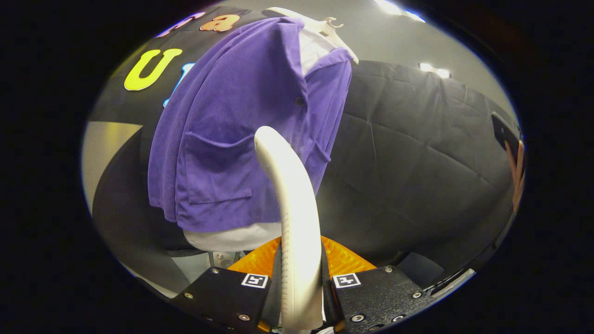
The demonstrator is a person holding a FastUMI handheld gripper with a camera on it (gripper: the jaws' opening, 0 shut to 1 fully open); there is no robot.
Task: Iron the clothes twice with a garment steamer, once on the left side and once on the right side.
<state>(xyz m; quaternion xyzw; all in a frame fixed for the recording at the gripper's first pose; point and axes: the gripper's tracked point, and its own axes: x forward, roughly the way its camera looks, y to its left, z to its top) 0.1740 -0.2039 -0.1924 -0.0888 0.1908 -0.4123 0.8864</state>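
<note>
A purple corduroy jacket (pixel 241 139) hangs on a white hanger (pixel 325 25) over a white shirt (pixel 312 46), in front of the black cloth wall. My gripper (pixel 300 260) is shut on the pale handle of the garment steamer (pixel 292 204), which rises between the fingers and curves up toward the jacket. The steamer's top end sits level with the jacket's front opening, beside the chest pocket (pixel 218 153). Whether the steamer head touches the fabric I cannot tell. The white shirt's hem (pixel 232 239) shows below the jacket.
Black padded cloth (pixel 417 153) covers the wall to the right of the jacket. A person's hand holding a dark phone (pixel 513 153) is at the far right. Pale floor and a stand's metal legs (pixel 222 257) lie below the garment.
</note>
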